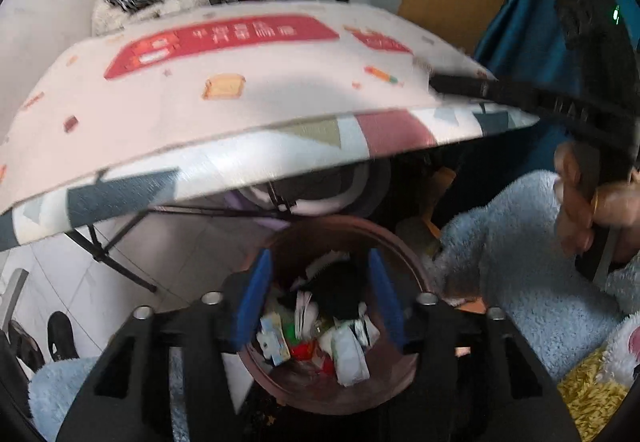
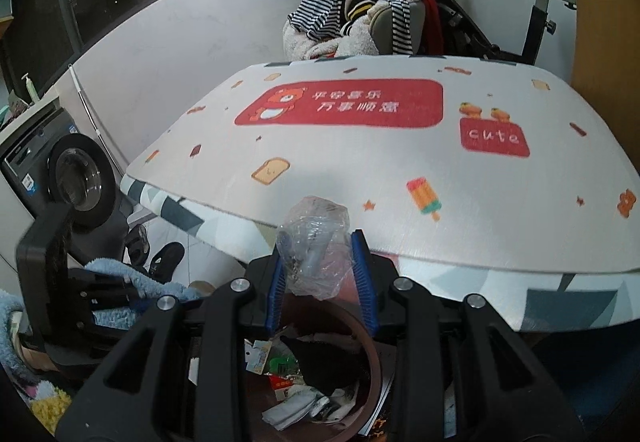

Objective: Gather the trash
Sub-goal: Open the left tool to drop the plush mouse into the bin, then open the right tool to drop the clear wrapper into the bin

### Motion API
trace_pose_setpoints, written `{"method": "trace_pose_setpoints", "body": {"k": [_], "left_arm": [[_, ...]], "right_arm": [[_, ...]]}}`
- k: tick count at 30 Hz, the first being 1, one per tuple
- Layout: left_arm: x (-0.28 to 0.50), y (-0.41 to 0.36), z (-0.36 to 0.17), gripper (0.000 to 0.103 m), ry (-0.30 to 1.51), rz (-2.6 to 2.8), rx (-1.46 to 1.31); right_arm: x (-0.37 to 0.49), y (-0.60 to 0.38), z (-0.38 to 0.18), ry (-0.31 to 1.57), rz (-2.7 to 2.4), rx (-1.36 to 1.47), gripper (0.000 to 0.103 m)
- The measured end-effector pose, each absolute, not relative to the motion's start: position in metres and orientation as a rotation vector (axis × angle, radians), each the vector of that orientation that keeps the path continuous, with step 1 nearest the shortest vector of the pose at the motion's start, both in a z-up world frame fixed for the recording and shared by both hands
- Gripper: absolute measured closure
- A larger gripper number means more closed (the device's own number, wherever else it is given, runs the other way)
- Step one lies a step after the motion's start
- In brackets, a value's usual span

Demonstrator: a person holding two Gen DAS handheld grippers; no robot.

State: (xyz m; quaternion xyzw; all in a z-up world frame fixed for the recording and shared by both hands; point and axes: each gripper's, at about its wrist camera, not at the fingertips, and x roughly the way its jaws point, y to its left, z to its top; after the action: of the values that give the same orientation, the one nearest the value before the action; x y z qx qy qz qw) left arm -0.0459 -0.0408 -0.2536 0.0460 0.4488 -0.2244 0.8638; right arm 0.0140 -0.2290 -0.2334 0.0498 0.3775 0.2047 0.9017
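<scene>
The move to come turns on one relation: the crumpled clear plastic wrapper (image 2: 314, 246) sits above and toward the top of the frame from the mouth of the brown trash bin (image 2: 370, 358), not yet squarely over it. In the right wrist view the right tongs (image 2: 320, 274) pinch that wrapper between their blue pads (image 2: 362, 274), just below centre frame. The wrapper bulges upward past the fingertips, its longer side running roughly along the fingers, against the near edge of the worktop (image 2: 480, 181). The bin opening fills the lower centre, below and behind the pads, already holding paper scraps and small packets. I judge that the right hand needs only to come a little further over the rim before letting go, so that the light plastic drops inside rather than catching on the rim or the worktop edge.

In the left wrist view the left tongs (image 1: 320, 302) stand spread, with nothing between the blue pads (image 1: 256, 294). The bin (image 1: 400, 242) lies straight ahead of them in the lower centre, its litter (image 1: 320, 338) showing through the gap. These tongs point almost directly into the opening, so the left hand looks the better centred of the two, though it carries nothing. The right hand (image 1: 592, 209) shows at the right edge of that view, well apart from the bin.
</scene>
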Motion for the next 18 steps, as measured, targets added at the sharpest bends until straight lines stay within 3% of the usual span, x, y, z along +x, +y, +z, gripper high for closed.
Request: {"method": "trace_pose_setpoints", "body": {"k": [6, 18], "left_arm": [[-0.050, -0.017, -0.240, 0.024, 0.851, -0.326, 0.014], [-0.046, 0.016, -0.238, 0.020, 0.837, -0.189, -0.126]], "right_arm": [[0.005, -0.215, -0.247, 0.813, 0.448, 0.096, 0.069], [-0.021, -0.176, -0.286, 0.947, 0.531, 0.023, 0.069]]}}
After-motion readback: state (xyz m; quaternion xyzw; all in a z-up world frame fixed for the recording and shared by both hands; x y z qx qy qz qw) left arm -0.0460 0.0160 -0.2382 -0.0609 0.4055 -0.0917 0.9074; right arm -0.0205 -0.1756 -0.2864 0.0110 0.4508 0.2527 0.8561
